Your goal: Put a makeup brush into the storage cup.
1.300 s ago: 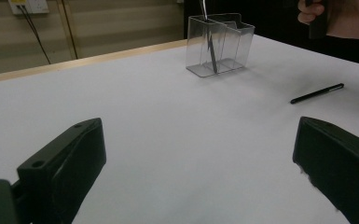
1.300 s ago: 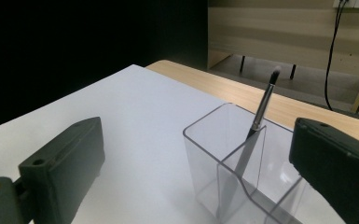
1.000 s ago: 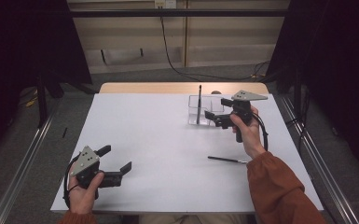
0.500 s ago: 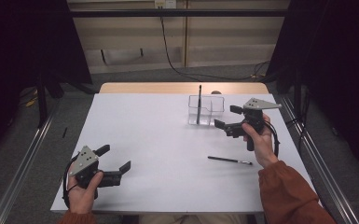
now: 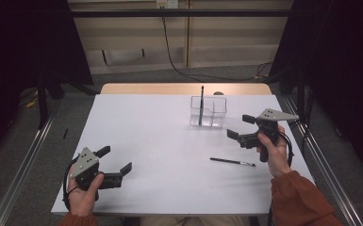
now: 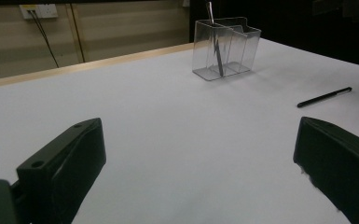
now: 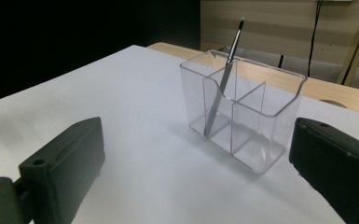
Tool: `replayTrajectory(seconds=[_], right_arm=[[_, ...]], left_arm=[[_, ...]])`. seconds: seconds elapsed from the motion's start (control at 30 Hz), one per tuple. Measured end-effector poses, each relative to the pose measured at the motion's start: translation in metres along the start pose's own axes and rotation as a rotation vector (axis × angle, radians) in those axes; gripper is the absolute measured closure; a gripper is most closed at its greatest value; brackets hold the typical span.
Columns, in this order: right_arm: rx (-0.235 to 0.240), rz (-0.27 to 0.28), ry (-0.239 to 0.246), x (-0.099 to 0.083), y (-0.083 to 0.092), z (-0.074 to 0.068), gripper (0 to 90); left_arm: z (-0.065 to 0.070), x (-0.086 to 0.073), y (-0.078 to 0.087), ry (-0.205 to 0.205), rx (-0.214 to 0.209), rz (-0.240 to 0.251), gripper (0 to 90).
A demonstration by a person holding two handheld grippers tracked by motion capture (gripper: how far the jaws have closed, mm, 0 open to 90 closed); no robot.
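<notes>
A clear plastic holder (image 5: 209, 111) (image 6: 225, 48) (image 7: 242, 109) with compartments stands at the back of the white table, right of centre. One thin brush (image 5: 201, 104) (image 7: 223, 79) leans upright in its left compartment. A second dark brush (image 5: 233, 162) (image 6: 324, 97) lies flat on the table in front of the holder. My right gripper (image 5: 240, 127) is open and empty, held just right of the holder, above the lying brush. My left gripper (image 5: 114, 159) is open and empty near the front left corner.
The white table top (image 5: 160, 141) has a wooden strip (image 5: 146, 89) along its far edge. Metal rails run down both sides on the floor. A cable hangs down the back wall (image 5: 169, 42).
My right gripper has drawn back from the holder, toward the right and nearer the front. The left gripper has stayed put.
</notes>
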State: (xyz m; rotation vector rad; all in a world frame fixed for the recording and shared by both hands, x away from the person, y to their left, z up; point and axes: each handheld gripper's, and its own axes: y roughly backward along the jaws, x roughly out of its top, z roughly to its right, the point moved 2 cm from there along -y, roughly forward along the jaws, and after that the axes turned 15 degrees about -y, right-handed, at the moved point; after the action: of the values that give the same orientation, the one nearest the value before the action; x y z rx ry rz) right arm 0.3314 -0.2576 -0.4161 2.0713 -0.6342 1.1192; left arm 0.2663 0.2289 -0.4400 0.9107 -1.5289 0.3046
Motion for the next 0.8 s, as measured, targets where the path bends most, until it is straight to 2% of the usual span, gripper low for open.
replayTrajectory(seconds=[0.07, 0.13, 0.2, 0.27, 0.53, 0.8], right_arm=[[0.002, 0.010, -0.008, -0.003, 0.006, 0.001, 2.7], [-0.017, 0.024, -0.011, -0.006, 0.012, 0.002, 2.8], [-0.010, 0.009, -0.015, -0.011, 0.017, 0.003, 2.5], [-0.026, 0.011, -0.016, -0.016, 0.022, 0.004, 2.7], [-0.020, 0.010, -0.024, -0.027, 0.041, 0.001, 1.5], [-0.049, 0.019, -0.011, -0.044, 0.058, -0.002, 0.3]], left_arm=[[0.001, 0.000, 0.002, -0.002, 0.002, 0.001, 2.3], [0.001, 0.001, 0.003, -0.004, 0.010, 0.005, 2.2], [0.002, 0.000, 0.004, -0.001, 0.011, 0.001, 2.2], [0.001, 0.000, 0.004, -0.005, 0.012, 0.000, 2.2], [0.003, -0.001, 0.008, -0.009, 0.014, 0.000, 2.2], [0.005, -0.002, 0.009, 0.001, 0.017, 0.003, 2.1]])
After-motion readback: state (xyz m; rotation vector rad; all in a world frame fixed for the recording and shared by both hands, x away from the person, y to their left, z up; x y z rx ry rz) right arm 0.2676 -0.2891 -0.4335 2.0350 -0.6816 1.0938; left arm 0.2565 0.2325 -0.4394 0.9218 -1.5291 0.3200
